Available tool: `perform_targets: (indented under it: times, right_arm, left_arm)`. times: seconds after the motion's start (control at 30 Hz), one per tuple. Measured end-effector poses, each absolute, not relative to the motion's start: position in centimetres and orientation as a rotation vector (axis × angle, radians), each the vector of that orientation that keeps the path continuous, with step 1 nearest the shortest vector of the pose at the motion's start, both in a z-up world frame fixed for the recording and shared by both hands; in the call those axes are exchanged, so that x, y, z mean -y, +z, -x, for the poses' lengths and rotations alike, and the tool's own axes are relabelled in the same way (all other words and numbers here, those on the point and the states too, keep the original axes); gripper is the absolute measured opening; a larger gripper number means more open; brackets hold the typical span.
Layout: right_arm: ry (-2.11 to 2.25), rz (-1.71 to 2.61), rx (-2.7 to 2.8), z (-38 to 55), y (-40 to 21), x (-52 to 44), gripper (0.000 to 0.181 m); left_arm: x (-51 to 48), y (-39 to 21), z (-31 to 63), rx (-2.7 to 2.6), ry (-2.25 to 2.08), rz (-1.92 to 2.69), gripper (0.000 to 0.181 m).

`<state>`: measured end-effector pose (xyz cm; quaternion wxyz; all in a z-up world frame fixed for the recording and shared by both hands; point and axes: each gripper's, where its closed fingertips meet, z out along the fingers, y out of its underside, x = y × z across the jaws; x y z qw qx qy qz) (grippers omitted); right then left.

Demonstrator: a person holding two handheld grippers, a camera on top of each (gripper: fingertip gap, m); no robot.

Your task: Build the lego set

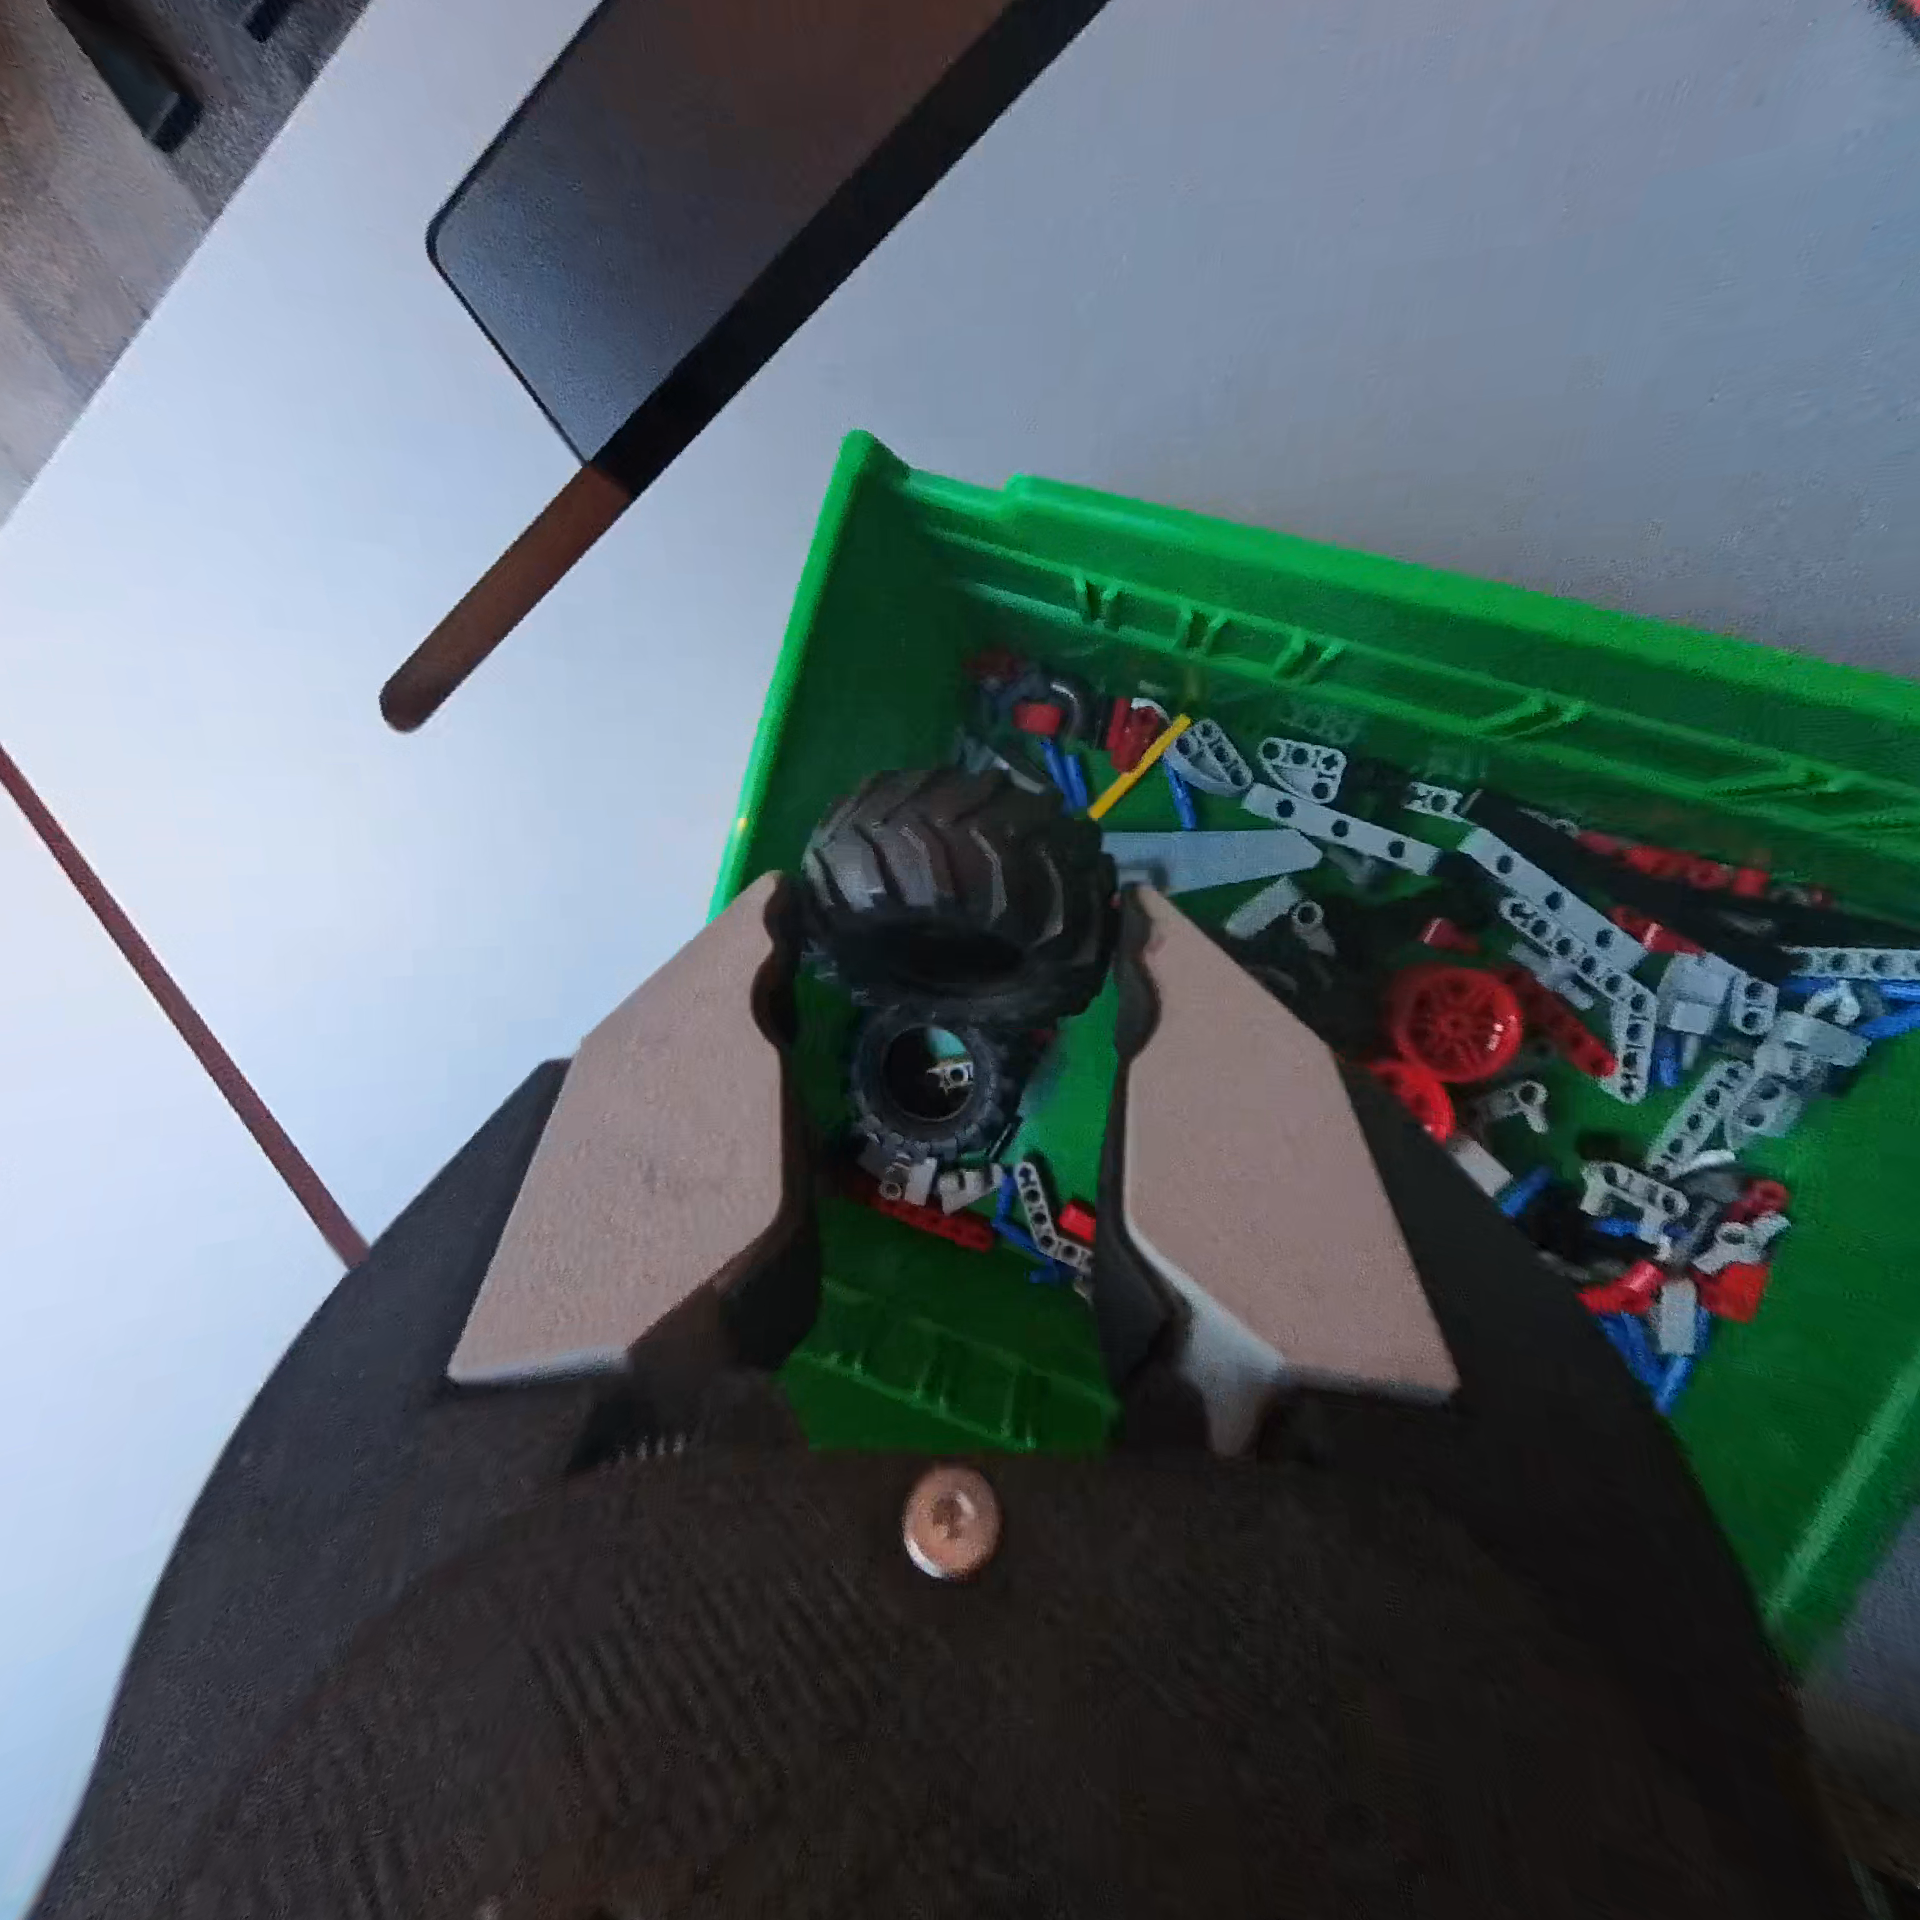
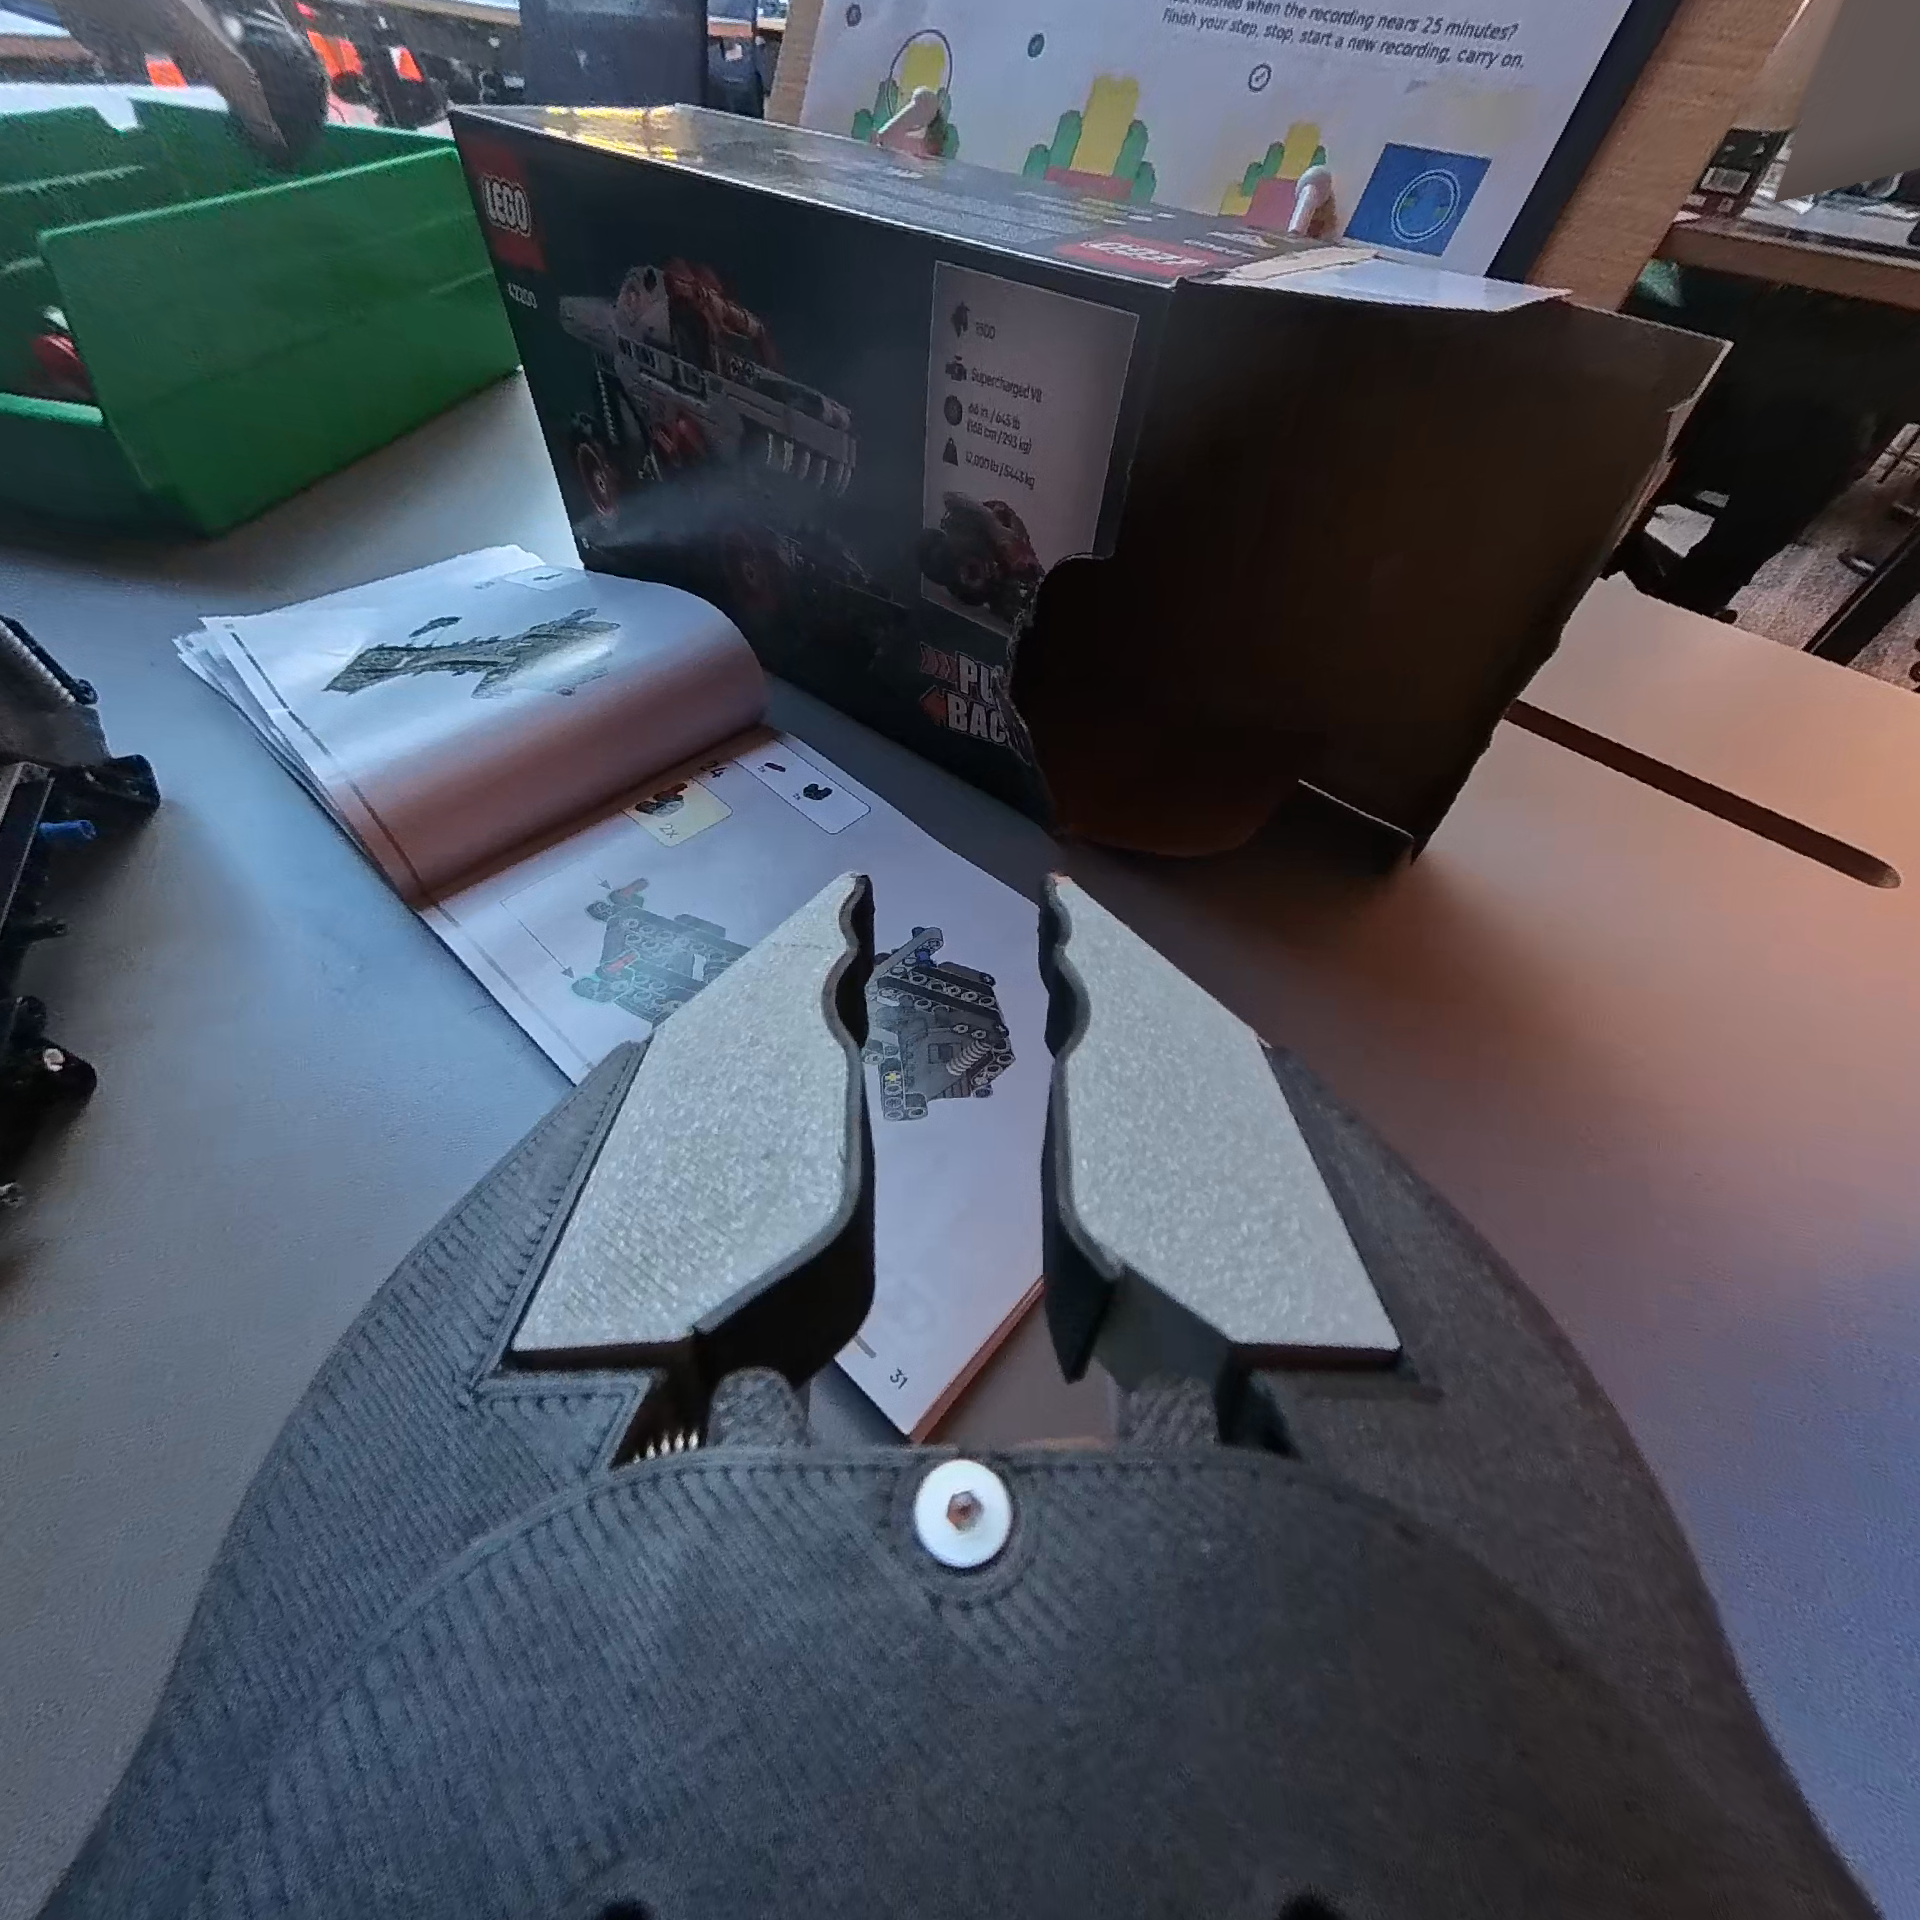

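Observation:
My left gripper (image 1: 956, 899) is shut on a large black tyre (image 1: 956, 873) and holds it over the left end of a green bin (image 1: 1247, 551). A smaller black tyre (image 1: 930, 1081) lies in the bin just below it. The bin holds several loose grey, red, blue and black pieces and a red wheel hub (image 1: 1455, 1023). My right gripper (image 2: 956, 904) is open and empty, low over the open instruction booklet (image 2: 499, 707) on the table. The left gripper with the tyre (image 2: 275, 88) shows blurred above the bin (image 2: 260, 343) in the right wrist view.
The black set box (image 2: 831, 416) stands behind the booklet, its right end torn open. A partly built dark model (image 2: 42, 883) sits at the left edge. A poster board (image 2: 1195, 94) stands at the back. A dark flat panel (image 1: 582, 239) lies beyond the bin. Across from one pair of fingers to the other is roughly 60 cm.

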<state>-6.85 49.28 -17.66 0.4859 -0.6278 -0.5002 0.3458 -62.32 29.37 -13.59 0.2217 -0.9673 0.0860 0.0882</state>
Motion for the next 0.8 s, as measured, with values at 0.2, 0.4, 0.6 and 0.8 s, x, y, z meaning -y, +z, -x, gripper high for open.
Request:
perform_targets:
  times: [0.2, 0.4, 0.6, 0.8]
  right_arm:
    - [0.848, 1.535, 1.221, 6.9, -17.8, -49.3, 0.028]
    - [0.844, 1.527, 1.224, 6.9, -17.7, -49.2, 0.028]
    - [0.853, 1.52, 1.229, 6.9, -17.7, -49.1, 0.028]
    - [0.855, 1.523, 1.236, 7.0, -17.7, -49.0, 0.028]
  left_arm:
    - [-29.4, -14.5, 61.0, -0.311, 0.196, 2.702, 0.059]
    - [-29.0, -16.6, 61.1, -0.349, 0.193, 2.774, 0.058]
    - [-29.9, -16.9, 58.6, -0.405, -0.064, 2.715, 0.052]
    - [-27.7, -20.3, 63.8, -0.37, 0.178, 2.895, 0.016]
